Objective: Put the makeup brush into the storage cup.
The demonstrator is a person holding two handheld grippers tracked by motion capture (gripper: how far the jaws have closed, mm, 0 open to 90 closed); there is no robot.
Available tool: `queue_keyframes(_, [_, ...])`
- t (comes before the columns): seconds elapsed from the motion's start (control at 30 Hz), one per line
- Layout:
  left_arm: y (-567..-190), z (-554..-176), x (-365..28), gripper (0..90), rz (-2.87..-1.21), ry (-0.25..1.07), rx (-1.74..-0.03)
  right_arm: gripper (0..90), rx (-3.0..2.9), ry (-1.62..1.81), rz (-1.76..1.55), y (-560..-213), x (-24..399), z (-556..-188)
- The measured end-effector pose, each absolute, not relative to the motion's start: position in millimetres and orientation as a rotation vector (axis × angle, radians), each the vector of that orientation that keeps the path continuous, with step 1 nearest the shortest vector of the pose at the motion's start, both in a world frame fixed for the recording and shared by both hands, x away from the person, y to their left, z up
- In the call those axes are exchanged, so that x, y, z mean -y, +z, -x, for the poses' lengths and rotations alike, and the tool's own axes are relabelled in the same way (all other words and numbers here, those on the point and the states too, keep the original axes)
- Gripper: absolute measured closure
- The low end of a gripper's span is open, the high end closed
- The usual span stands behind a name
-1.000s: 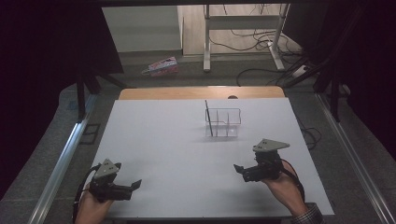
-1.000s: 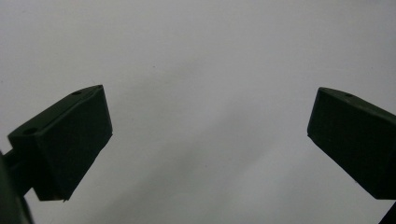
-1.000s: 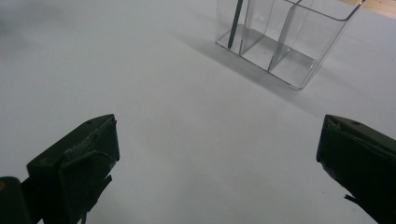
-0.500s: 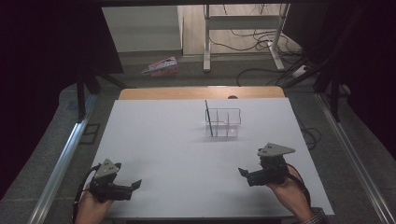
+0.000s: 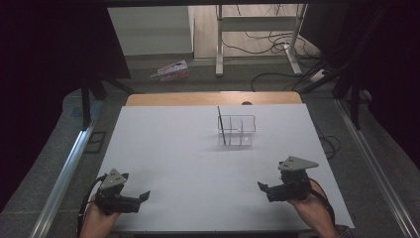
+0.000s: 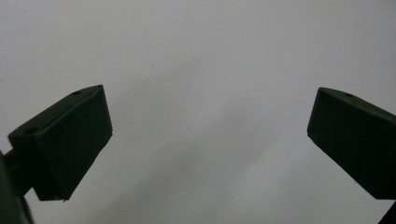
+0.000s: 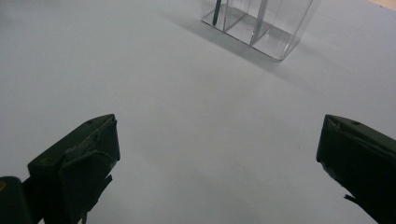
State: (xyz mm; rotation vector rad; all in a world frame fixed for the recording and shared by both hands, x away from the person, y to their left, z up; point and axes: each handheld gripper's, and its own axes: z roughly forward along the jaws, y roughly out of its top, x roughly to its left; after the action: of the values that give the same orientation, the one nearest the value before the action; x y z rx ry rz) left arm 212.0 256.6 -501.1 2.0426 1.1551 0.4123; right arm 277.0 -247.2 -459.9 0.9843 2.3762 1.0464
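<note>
A clear plastic organizer (image 5: 236,130) with compartments stands on the white table (image 5: 188,148), right of centre toward the back. A thin dark pen (image 5: 221,125) leans upright in its left compartment. In the right gripper view the organizer (image 7: 259,25) is at the top, with the pen's tip (image 7: 217,13) inside. My left gripper (image 5: 142,197) rests at the front left, jaws wide apart and empty (image 6: 205,140). My right gripper (image 5: 262,187) sits at the front right, well short of the organizer, open with nothing between its jaws (image 7: 217,158).
A wooden strip (image 5: 213,98) borders the table's far edge. Beyond it the floor holds a pink-and-white package (image 5: 171,71), cables (image 5: 267,49) and a white desk frame (image 5: 257,25). Metal rails (image 5: 69,163) run along both sides of the table.
My right gripper has drawn back toward the front edge and slightly rightward. The left gripper has barely moved.
</note>
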Motion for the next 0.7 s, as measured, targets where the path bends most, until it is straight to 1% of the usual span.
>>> queue_keyframes(0.7, [-501.0, -212.5, -256.2, 0.4, -2.045, 0.413, -1.153, 0.0, -2.343, 1.016, -1.035, -463.4, 265.4, -264.9])
